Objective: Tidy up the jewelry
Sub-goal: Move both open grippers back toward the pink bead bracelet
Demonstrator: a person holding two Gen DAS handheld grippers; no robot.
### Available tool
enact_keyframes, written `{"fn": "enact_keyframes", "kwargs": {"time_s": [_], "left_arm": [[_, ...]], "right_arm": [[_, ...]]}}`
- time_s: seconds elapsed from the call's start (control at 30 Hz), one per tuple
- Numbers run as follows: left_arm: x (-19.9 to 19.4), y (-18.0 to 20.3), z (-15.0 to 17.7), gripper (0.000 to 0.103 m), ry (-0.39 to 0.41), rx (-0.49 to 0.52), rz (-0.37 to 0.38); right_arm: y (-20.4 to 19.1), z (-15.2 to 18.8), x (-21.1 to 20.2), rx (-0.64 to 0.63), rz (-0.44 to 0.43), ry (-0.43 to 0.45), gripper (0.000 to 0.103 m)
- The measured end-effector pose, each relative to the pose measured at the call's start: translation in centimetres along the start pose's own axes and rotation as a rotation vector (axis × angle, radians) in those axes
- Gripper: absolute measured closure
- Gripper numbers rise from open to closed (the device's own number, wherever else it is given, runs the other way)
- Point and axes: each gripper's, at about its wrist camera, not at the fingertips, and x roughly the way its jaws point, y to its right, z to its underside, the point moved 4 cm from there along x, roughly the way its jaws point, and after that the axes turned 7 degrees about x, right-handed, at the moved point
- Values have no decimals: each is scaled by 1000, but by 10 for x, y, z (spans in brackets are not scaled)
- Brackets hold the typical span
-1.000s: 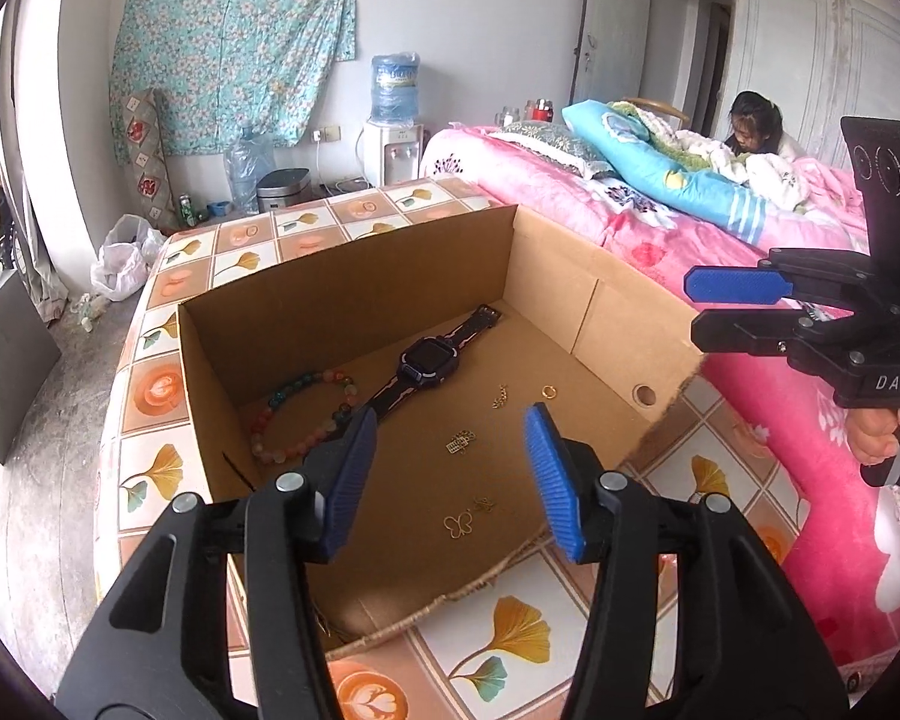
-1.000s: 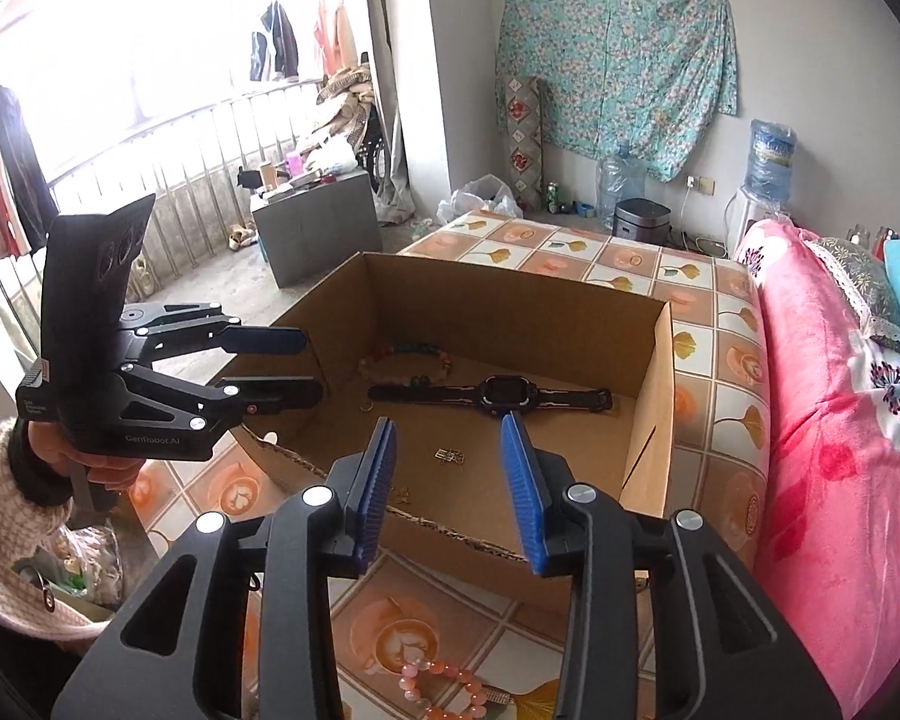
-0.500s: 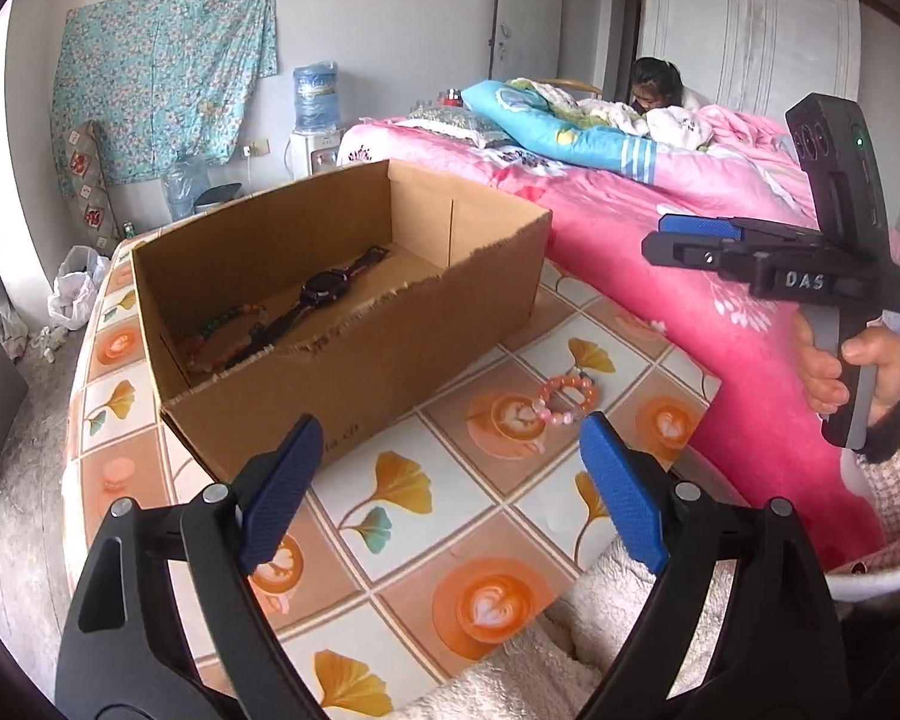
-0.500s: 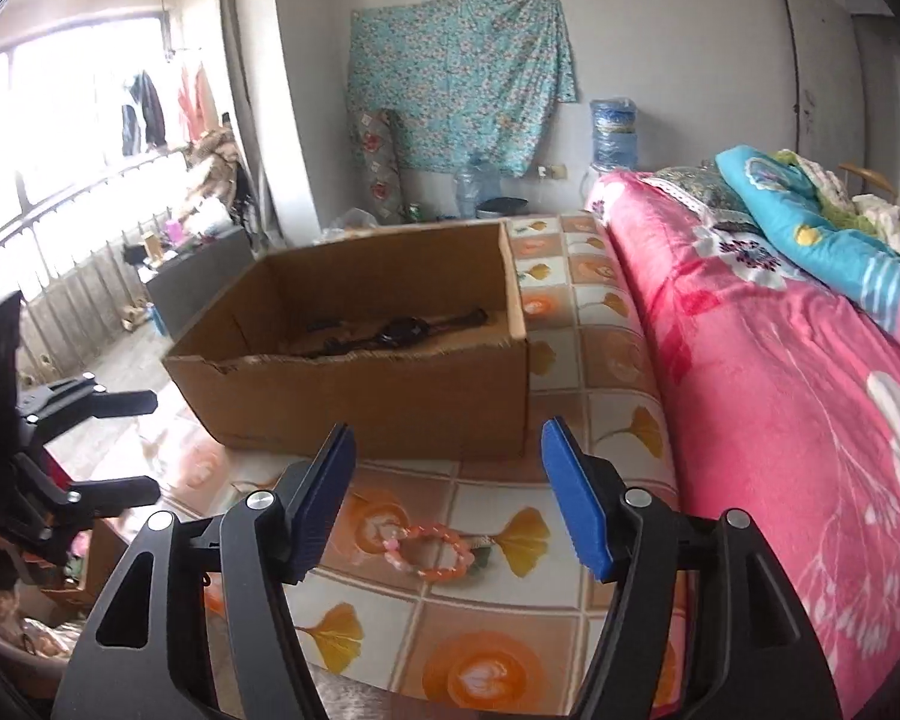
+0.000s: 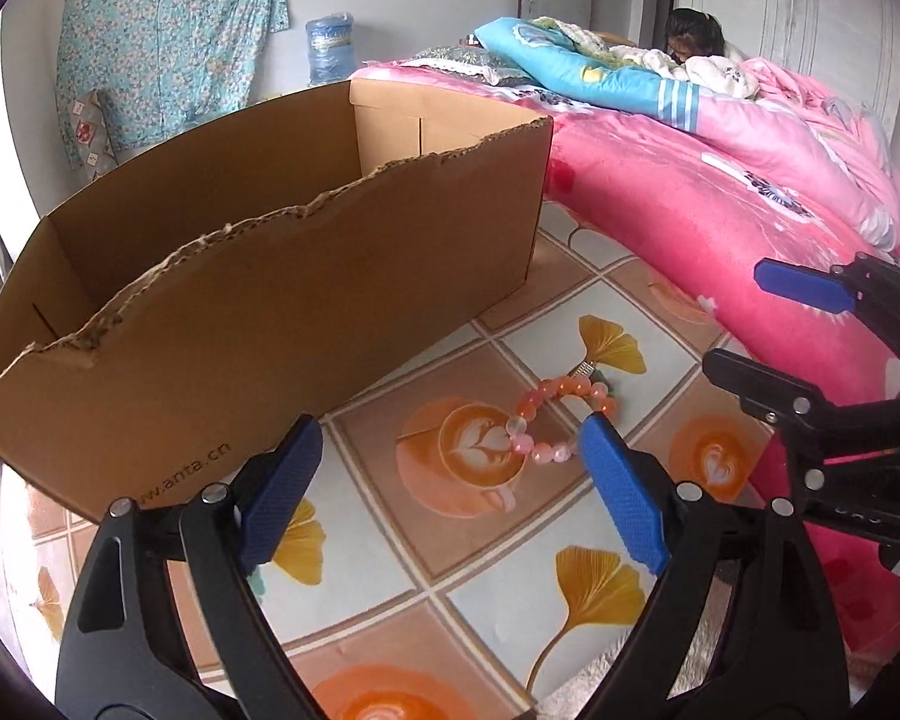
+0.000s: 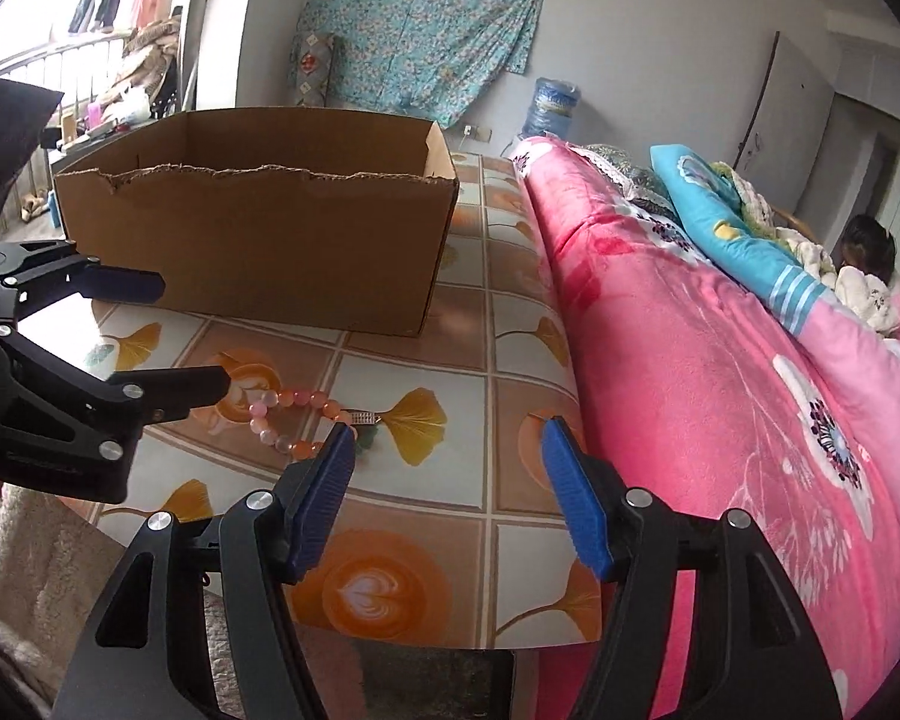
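Left wrist view: your left hand-held gripper (image 5: 444, 468) tilts down over the table (image 5: 480, 594), jaws spread wide after just opening, nothing between them but the pink bead bracelet (image 5: 546, 420) lying on the tiles just beyond, beside the cardboard box (image 5: 258, 300). Your right hand-held gripper (image 6: 447, 468) also slopes down, released, empty, having just opened; the bracelet sits by its left pad (image 6: 324, 498).
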Motion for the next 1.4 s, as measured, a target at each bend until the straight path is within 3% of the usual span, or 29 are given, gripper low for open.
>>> {"fn": "enact_keyframes", "kwargs": {"time_s": [0.23, 0.37, 0.43, 0.67, 0.77, 0.87, 1.0, 1.1, 1.2, 1.4], "left_arm": [[40, 16, 1, 15, -84, 36, 3], [36, 5, 10, 14, -89, 4, 8], [35, -4, 21, 12, -129, 12, -40], [12, -43, 49, 12, -161, -101, -69], [8, -37, 41, 12, -121, -130, -12], [9, -16, 21, 12, -46, -88, 22], [29, 10, 1, 12, -16, -16, -11], [43, 15, -1, 12, -43, 40, -84], [43, 3, 5, 12, -63, 12, -80], [24, -34, 28, 12, -99, -29, -155]], "right_arm": [[23, 9, 15, 64, -2, -28, 37], [34, 10, 21, 134, -49, -39, 37], [36, 9, 24, 159, -77, -39, 37], [20, 7, 26, 146, -127, -30, 37], [12, 6, 26, 144, -139, -29, 37], [6, 5, 23, 138, -140, -29, 37], [6, 4, 14, 128, -123, -23, 37], [9, 7, 10, 140, -111, -29, 37], [10, 11, 10, 149, -107, -40, 36], [-3, 10, 19, 142, -145, -62, 36]]}}
